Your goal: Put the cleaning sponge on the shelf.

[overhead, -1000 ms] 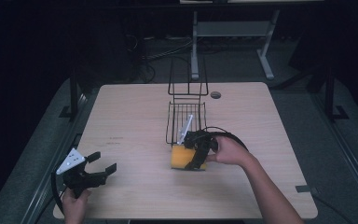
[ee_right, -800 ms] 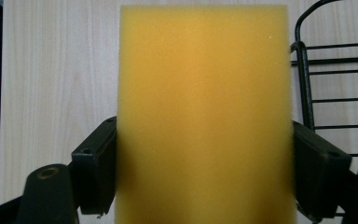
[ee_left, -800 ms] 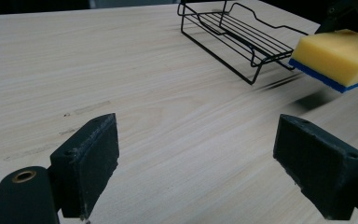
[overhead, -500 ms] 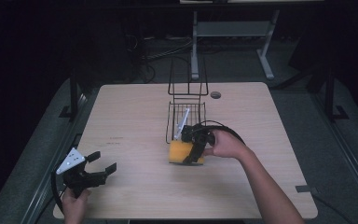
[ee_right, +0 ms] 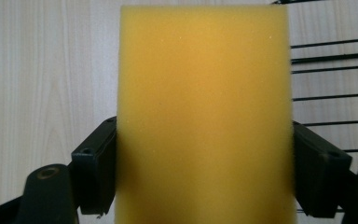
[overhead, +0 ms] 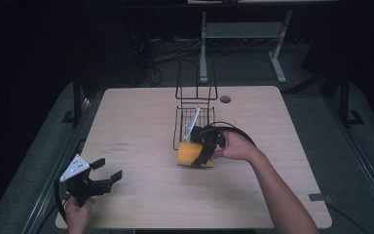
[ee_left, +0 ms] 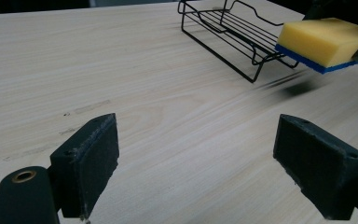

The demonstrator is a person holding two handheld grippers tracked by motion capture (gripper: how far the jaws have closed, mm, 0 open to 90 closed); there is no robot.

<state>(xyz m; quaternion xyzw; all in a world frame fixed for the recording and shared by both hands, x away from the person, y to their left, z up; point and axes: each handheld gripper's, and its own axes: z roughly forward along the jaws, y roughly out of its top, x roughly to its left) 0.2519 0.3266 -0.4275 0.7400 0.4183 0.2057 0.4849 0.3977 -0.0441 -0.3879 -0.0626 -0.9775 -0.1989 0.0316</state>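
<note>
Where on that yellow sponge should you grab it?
Across its two long side faces, from a short end, as the right gripper does now: the sponge is a flat block with parallel sides, so the jaws sit square against them and the blue underside stays free.

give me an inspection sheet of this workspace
surface: pale wood table, faint marks left of centre
job's things: yellow sponge with blue underside, lifted clear of the table beside the black wire rack
clutter: a white item in the rack, too small to identify
grippers: right claw shut on the sponge; left claw open, empty, near the front left corner
cables: black cable loops from the right claw
surroundings: dark floor, metal stand behind
</note>
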